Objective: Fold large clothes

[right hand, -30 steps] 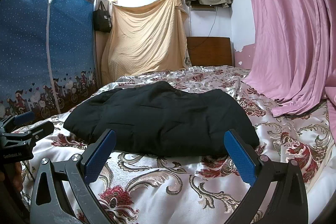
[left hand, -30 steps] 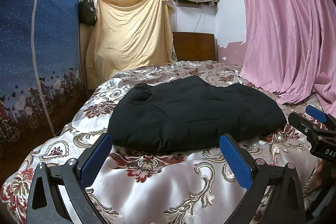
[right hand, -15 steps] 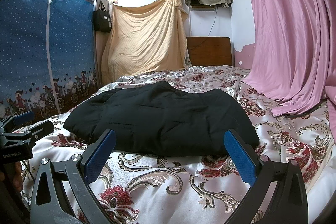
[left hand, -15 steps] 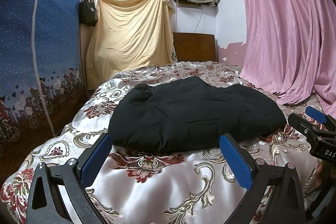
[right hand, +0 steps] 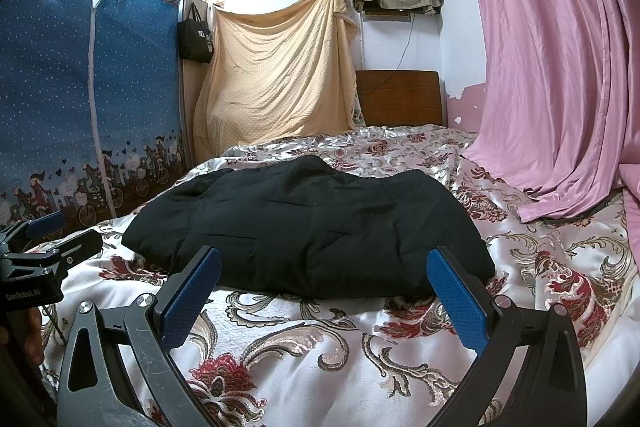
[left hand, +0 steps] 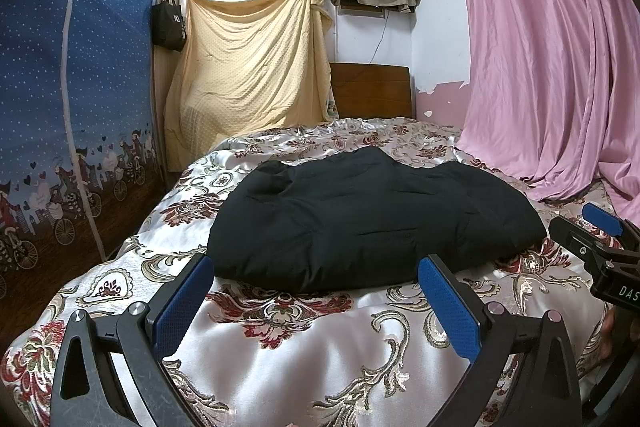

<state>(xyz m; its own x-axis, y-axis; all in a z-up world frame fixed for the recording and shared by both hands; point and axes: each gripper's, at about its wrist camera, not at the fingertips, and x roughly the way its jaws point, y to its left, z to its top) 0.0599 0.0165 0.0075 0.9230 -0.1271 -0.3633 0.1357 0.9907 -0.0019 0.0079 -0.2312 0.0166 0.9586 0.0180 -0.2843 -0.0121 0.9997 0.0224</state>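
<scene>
A black padded garment lies in a folded, puffy heap in the middle of the bed. My left gripper hovers open over the bedspread just short of the garment's near edge, with nothing between its blue pads. My right gripper is likewise open and empty, just before the garment's near edge. Each gripper also shows at the edge of the other's view: the right gripper at the far right, the left gripper at the far left.
The bed has a shiny floral bedspread. A pink curtain hangs at the right and pools onto the bed. A blue fabric wardrobe stands left. A yellow sheet and wooden headboard are at the back.
</scene>
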